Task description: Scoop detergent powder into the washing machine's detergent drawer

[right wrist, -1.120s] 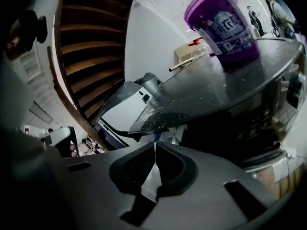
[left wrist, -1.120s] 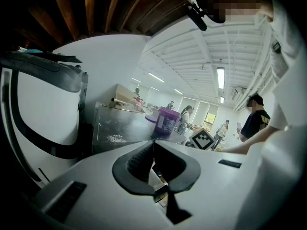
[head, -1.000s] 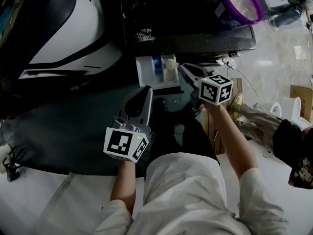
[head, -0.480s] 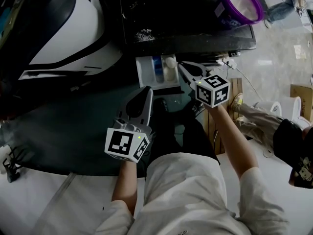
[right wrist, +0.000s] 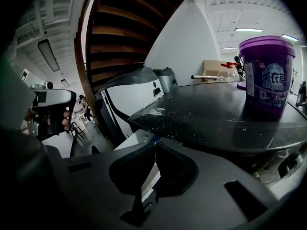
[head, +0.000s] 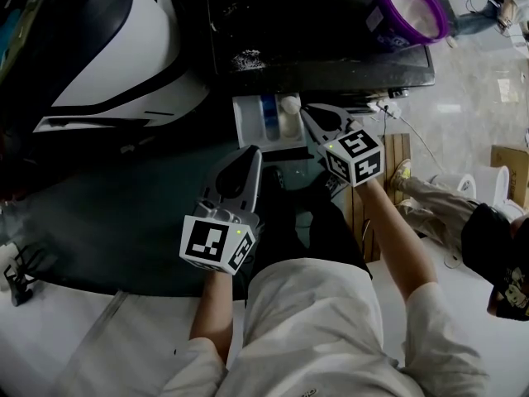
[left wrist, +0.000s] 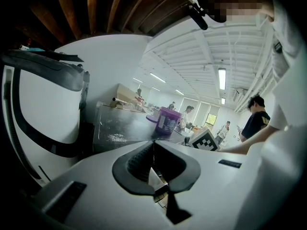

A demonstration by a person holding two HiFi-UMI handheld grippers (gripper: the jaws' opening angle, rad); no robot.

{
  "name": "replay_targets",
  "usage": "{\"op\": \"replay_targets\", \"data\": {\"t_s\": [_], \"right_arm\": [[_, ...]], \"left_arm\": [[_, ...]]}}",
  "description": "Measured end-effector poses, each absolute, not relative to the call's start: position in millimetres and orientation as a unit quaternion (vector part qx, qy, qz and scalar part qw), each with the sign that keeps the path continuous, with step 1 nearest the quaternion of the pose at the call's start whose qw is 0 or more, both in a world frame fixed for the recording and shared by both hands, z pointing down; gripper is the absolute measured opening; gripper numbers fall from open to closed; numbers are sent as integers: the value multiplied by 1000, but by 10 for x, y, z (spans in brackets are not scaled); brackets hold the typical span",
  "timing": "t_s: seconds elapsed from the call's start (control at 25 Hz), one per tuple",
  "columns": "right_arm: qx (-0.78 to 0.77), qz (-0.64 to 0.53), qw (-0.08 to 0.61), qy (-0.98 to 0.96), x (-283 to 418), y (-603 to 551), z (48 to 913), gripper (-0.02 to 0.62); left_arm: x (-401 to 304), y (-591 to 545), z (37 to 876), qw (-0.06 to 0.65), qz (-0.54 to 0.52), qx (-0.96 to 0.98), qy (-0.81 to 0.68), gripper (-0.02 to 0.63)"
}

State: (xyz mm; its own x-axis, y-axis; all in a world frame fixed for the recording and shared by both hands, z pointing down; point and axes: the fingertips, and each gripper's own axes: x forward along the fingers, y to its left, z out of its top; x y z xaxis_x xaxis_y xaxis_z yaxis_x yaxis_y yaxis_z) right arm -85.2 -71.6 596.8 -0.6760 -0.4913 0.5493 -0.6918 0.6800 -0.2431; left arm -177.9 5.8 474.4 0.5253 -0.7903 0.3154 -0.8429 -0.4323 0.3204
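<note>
Overall: seen from above, a person stands at a dark-topped washing machine (head: 331, 31) with tongs in each hand. No powder is being carried at this moment.
Drawer: the white drawer (head: 244, 131) is pulled out from the machine's front. Its open side faces up, so its compartments can take powder; one has a blue insert.
Tub: a purple detergent tub (head: 409, 7), open at the top, stands on the machine's top at the far right. It is well apart from the drawer, on the right arm's side, and is probably the powder source.
Spill: a patch of white grains (head: 245, 59) lies on the dark top, behind the drawer.
Right tongs: the right tongs (head: 307, 112) point at the drawer's right edge, just beside it. The jaws are pressed together with nothing between them.
Left tongs: the left tongs (head: 250, 151) sit lower, near the drawer's front. These jaws are also closed on nothing, and the tongs are probably parked out of the way.
Scoop: none shows in any view, so scooping seems not yet begun. The right tongs would first have to reach the tub.
</note>
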Motion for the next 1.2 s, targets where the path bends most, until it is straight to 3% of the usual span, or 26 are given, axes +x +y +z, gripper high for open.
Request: {"op": "replay_targets", "data": {"t_s": [0.88, 1.2], "right_arm": [[308, 104, 292, -900, -1016, -607, 5899, 9], [294, 13, 331, -897, -1031, -517, 5889, 9]], "left_arm": [[-1784, 47, 4743, 223, 59, 845, -482, 20], [-1767, 52, 4745, 223, 59, 846, -481, 20]]}}
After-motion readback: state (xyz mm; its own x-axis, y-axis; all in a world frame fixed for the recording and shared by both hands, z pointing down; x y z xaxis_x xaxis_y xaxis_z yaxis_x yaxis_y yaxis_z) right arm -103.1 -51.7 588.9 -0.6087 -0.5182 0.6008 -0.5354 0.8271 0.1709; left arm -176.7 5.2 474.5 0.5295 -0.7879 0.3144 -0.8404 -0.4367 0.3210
